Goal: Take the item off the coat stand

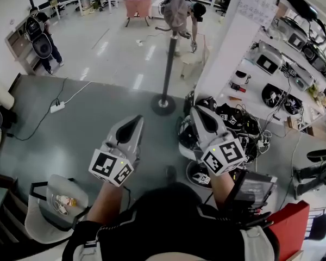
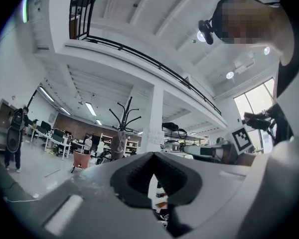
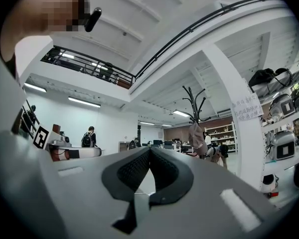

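Head view: coat stand (image 1: 168,64) stands upright on the floor ahead, round base (image 1: 163,105) at the edge of the grey floor area. A grey-brown item (image 1: 175,11) hangs from the top hooks, well apart from both grippers.

Left gripper (image 1: 133,123) and right gripper (image 1: 198,113) are held side by side in front of the person's body, pointing toward the stand, neither touching it.

Left gripper view: jaws pressed together at the tips, nothing between them. The stand (image 2: 122,114) shows in the distance above the jaws, the item (image 2: 119,144) hanging below its branching hooks.

Right gripper view: jaws likewise closed tip to tip and empty. The stand (image 3: 192,101) is to the right of the jaw line, the item (image 3: 196,136) draped on it.
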Demonstrator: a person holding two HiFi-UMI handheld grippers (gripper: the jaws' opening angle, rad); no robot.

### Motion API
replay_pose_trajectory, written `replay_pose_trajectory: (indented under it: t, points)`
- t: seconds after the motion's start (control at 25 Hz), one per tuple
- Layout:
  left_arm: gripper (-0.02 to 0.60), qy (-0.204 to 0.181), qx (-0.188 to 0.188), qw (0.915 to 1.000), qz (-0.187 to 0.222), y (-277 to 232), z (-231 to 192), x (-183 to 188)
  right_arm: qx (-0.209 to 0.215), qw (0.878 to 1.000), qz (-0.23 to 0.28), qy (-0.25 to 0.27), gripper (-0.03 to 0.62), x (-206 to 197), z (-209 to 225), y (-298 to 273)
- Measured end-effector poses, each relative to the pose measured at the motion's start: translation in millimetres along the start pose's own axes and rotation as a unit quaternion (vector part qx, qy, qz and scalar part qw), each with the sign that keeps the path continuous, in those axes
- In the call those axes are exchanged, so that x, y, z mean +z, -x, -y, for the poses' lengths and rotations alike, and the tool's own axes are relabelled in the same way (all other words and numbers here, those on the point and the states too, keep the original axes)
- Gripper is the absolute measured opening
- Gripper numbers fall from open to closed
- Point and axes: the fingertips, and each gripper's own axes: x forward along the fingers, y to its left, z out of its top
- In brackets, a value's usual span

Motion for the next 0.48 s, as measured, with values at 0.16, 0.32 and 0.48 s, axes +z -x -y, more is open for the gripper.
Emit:
replay_pose_trajectory:
  t: [0.16, 0.32, 0.48]
  points:
    - [0.015, -0.006, 0.007, 0.9999, -0.008, -25, -6, 1, 0.009, 1.0, 0.006, -0.008, 0.009, 4, 22, -19]
    - [0.015, -0.01, 0.011, 0.9999, -0.005, -43, -19, 2, 0.014, 1.0, 0.014, -0.005, 0.009, 7, 38, -35]
    - [0.015, -0.014, 0.012, 0.9998, -0.001, -64, -24, 2, 0.021, 1.0, 0.018, -0.005, 0.009, 9, 55, -48]
